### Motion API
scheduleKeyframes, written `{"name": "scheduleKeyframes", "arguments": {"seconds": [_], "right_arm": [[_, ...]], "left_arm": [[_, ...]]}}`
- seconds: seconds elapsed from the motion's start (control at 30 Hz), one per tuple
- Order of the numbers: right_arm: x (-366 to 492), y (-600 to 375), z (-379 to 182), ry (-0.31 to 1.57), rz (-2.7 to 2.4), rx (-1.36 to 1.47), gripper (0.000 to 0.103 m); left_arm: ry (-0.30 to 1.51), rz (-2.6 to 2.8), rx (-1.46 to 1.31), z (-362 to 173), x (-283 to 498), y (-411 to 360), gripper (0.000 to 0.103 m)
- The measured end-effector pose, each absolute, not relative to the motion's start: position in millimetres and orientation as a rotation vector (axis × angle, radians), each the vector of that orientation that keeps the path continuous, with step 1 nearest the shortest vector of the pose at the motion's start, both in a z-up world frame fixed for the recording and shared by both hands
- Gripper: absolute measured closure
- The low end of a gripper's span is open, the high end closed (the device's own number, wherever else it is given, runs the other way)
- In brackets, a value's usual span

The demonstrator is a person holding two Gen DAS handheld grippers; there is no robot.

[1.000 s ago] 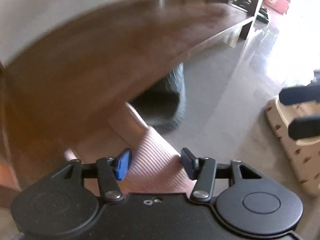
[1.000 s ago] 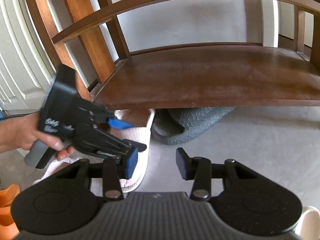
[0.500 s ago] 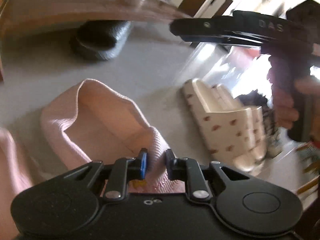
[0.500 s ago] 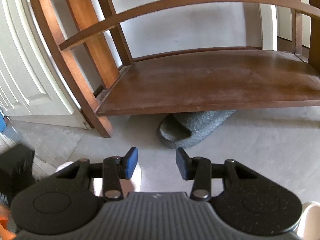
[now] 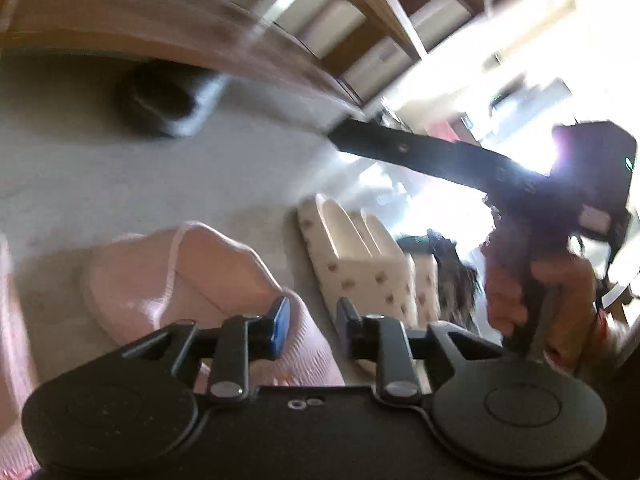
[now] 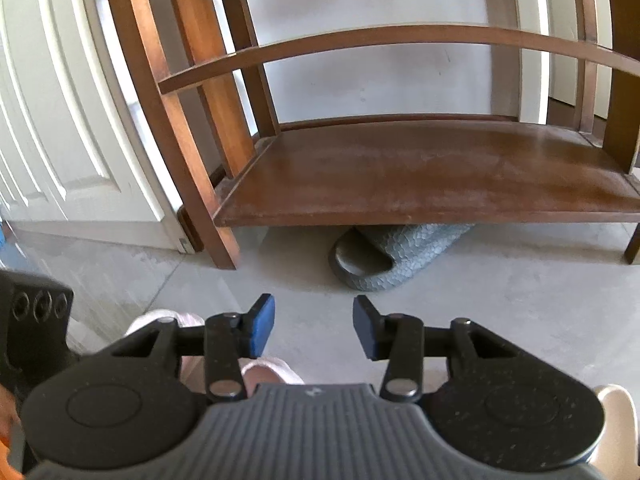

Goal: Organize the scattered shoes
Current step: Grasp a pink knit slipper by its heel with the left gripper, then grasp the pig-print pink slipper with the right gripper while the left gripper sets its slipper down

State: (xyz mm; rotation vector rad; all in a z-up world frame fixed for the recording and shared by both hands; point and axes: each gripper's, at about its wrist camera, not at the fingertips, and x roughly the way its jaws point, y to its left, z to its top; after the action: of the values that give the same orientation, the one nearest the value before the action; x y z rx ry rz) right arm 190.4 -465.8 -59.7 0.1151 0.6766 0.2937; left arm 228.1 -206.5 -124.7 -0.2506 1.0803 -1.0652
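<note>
Left gripper (image 5: 310, 322) spread just over pink slipper (image 5: 176, 272) at lower left, right gripper (image 6: 314, 326) spread, empty; likely mid-sort, grey slipper (image 6: 394, 256) under wooden shelf (image 6: 432, 172).

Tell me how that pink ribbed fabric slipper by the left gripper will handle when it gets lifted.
The pink ribbed fabric slipper will likely flop: its soft upper already sags and creases. It probably weighs little, being cloth with a thin sole. Its ribbed knit should resist slipping between the left gripper pads, though pinching only the collar may let the toe droop.
</note>
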Motion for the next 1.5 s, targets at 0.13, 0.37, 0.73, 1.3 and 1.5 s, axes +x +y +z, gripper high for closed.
{"name": "scheduleKeyframes", "arguments": {"seconds": [0.13, 0.37, 0.73, 1.3, 1.5], "right_arm": [[187, -471, -68, 0.716, 0.28, 0.129, 0.052], [185, -478, -76, 0.755, 0.303, 0.138, 0.052], [183, -491, -68, 0.686, 0.273, 0.235, 0.052], [185, -363, -51, 0.728, 0.579, 0.084, 0.052], [179, -337, -62, 0.778, 0.594, 0.031, 0.052]], "left_arm": [[1.113, -1.102, -0.072, -129, 236, -230, 0.066], [1.259, -1.236, -0.063, -161, 252, -263, 0.077], [1.209, -1.167, -0.496, -154, 220, -210, 0.099], [1.14, -0.985, 0.028, -2, 202, -9, 0.098], [1.262, -0.959, 0.205, -40, 203, 22, 0.096]]}}
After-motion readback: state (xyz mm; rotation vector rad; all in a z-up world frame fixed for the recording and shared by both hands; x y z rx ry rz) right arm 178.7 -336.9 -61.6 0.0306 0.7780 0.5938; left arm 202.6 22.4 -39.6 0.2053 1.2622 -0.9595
